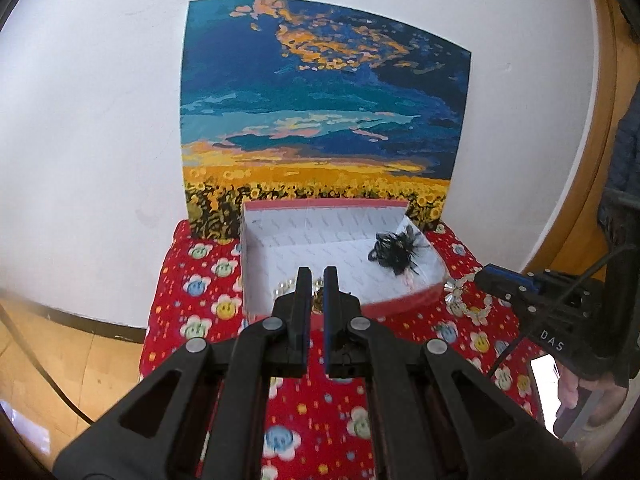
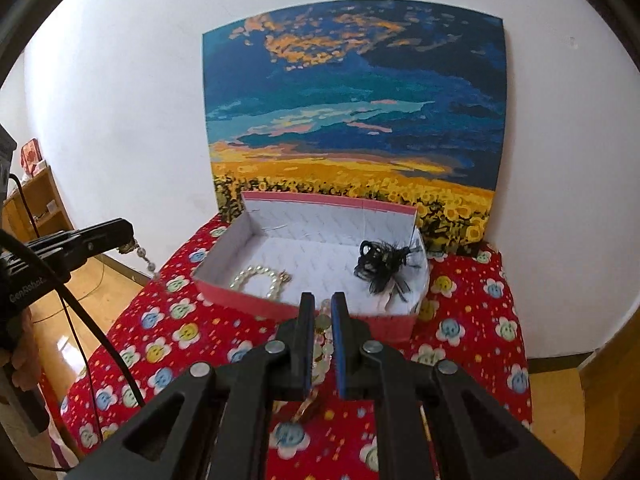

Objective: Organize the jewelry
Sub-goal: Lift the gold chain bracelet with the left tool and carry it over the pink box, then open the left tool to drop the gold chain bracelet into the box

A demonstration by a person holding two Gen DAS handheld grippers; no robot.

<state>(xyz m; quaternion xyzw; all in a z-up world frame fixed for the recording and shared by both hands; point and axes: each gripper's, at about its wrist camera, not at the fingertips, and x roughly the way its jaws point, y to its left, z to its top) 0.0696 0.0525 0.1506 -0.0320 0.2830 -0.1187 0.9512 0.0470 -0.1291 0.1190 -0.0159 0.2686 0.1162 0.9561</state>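
A red box (image 1: 400, 302) (image 2: 240, 298) with a white inside stands on the red flowered cloth. In it lie a pearl bracelet (image 2: 260, 280) and a black feathered hair ornament (image 1: 396, 250) (image 2: 384, 266). My left gripper (image 1: 319, 274) (image 2: 128, 236) hangs over the box's near left corner, shut on a strand of clear beads (image 2: 145, 259) that dangles from its tips. My right gripper (image 2: 323, 300) (image 1: 482, 274) is at the box's near right side, shut on a pale beaded bracelet (image 2: 325, 344) (image 1: 468, 300) that hangs below its fingers.
A sunflower-field painting (image 1: 320, 112) (image 2: 356, 112) leans on the white wall behind the box. The red flowered cloth (image 1: 320, 412) (image 2: 472, 332) covers the table top. Wooden floor (image 2: 76, 320) lies to the left, with a wooden shelf (image 2: 36, 204) beyond. A black cable (image 2: 100, 340) trails from the left gripper.
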